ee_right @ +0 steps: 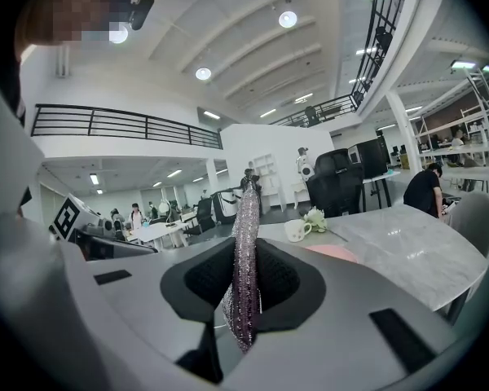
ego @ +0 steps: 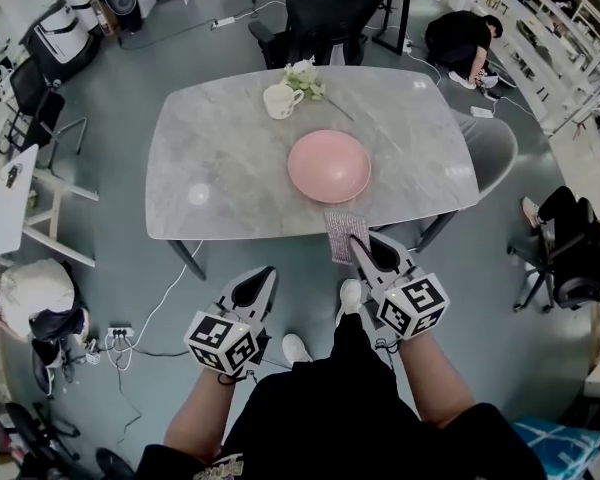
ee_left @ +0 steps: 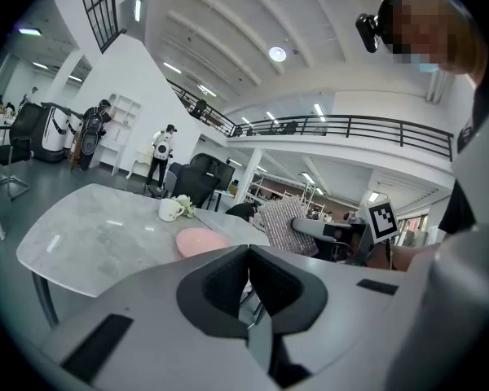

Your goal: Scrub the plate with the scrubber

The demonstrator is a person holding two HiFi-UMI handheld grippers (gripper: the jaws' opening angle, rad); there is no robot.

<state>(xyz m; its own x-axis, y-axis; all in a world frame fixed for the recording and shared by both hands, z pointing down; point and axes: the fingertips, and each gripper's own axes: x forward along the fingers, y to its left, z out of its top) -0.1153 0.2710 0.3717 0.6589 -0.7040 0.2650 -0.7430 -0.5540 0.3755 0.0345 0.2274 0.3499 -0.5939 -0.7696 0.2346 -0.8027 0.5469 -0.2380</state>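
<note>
at the left, my left hand-held gripper (ego: 266,272) hangs over the floor, short of the tabletop's (ego: 210,178) near edge. its jaws are pressed together on nothing, and its own view shows the dark pads meeting with no gap. beyond it, a white mug (ego: 280,100) and a small bunch of flowers (ego: 308,78) stand near the far edge, well apart from the work. at centre, the pink plate (ego: 328,165) lies right side up on the tabletop, bare and untouched. just right of centre, the scrubber (ego: 342,234), a flat glittering pad, overlaps the tabletop's near edge and is apart from the plate's rim. its long axis runs on from the jaws toward the plate. at the right, my right hand-held gripper (ego: 354,242) is clamped on the scrubber's near end, with the pad standing on edge between the jaws in that gripper's view. the plate lies ahead of this gripper and slightly to its left, so the right hand is the nearer one. by my reading it is the one to carry the pad forward and lay it flat on the plate. scrubbing has not yet begun.
</note>
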